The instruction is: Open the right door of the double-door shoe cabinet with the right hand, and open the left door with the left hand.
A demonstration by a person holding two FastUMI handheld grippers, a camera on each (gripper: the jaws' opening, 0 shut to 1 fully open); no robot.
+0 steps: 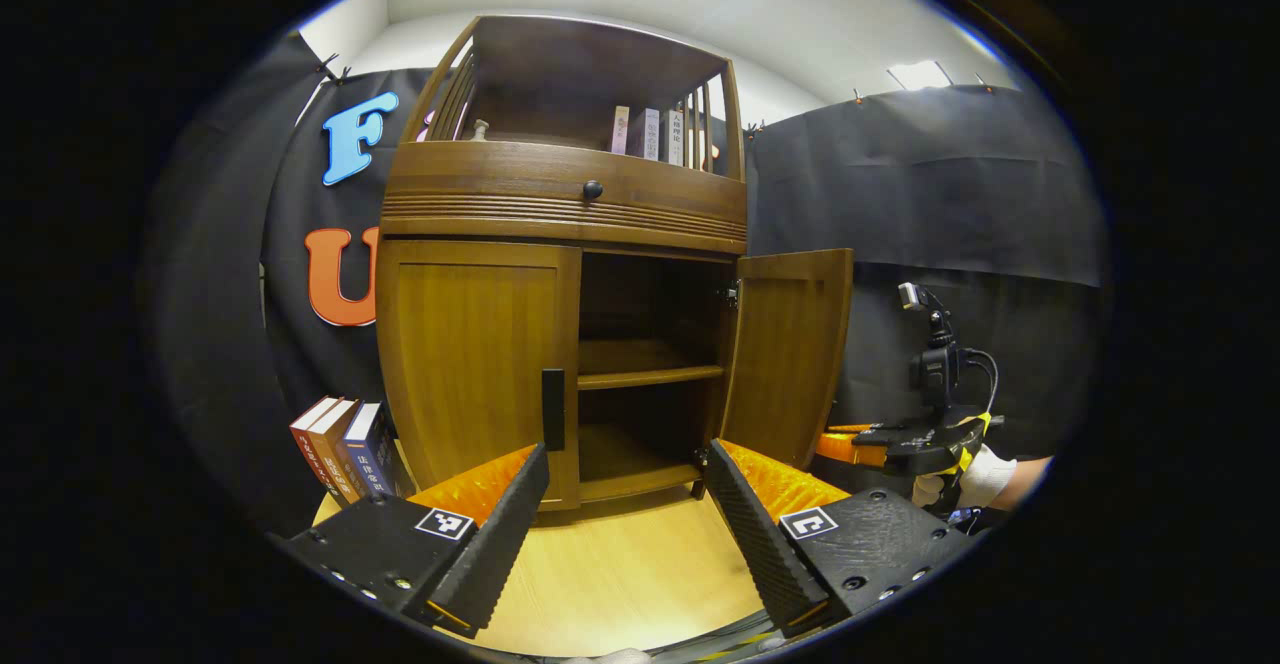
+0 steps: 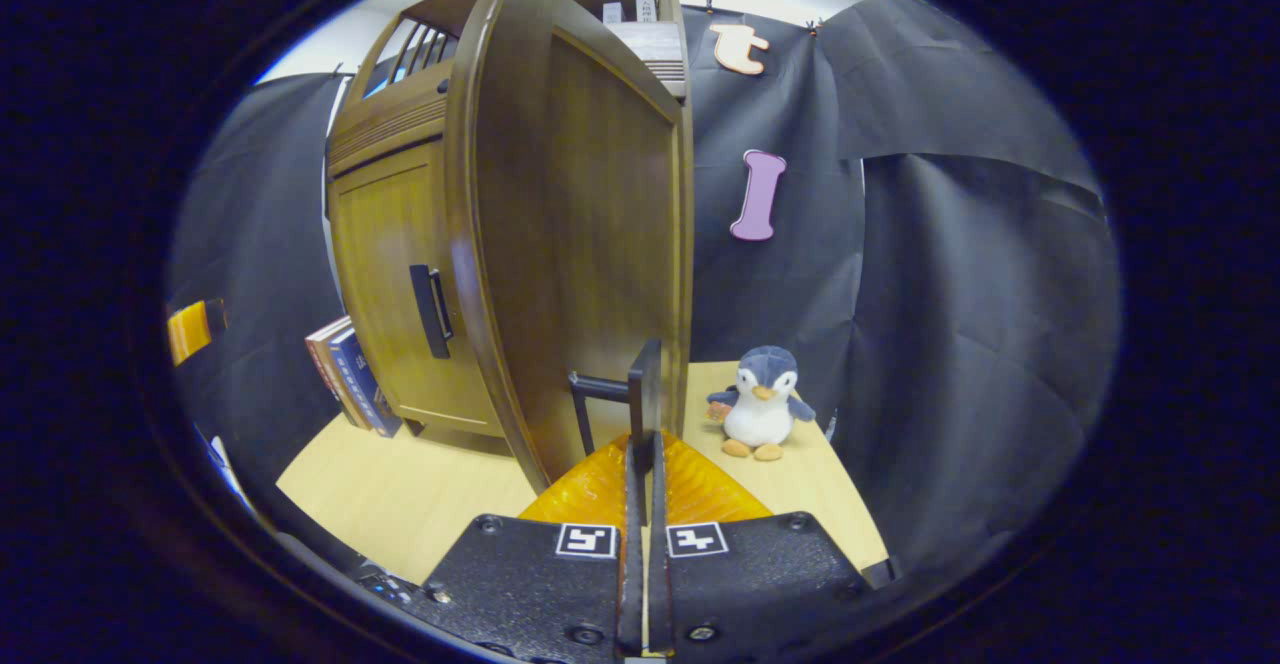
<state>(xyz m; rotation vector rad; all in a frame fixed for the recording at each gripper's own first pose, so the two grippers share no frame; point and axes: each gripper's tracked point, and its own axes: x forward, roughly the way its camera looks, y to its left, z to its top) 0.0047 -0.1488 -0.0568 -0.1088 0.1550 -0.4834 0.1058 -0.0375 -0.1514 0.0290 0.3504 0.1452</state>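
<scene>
The wooden shoe cabinet (image 1: 560, 204) stands ahead. Its left door (image 1: 470, 364) is closed, with a dark vertical handle (image 1: 552, 409) at its inner edge. My left gripper (image 1: 626, 449) is open just in front of the cabinet's base, the left finger below that handle and not touching it. The right door (image 1: 790, 354) is swung open, baring two shelves (image 1: 645, 376). In the right gripper view the open right door (image 2: 590, 244) fills the middle, and my right gripper (image 2: 645, 444) is shut on its dark handle (image 2: 645, 384). The left door's handle (image 2: 432, 311) shows beyond.
Books (image 1: 345, 444) lean against the cabinet's left side. A plush penguin (image 2: 760, 404) sits on the wooden floor (image 2: 400, 494) right of the open door. A gloved hand (image 1: 965, 479) holds the right gripper (image 1: 920, 434). More books (image 1: 655, 134) stand on the top shelf.
</scene>
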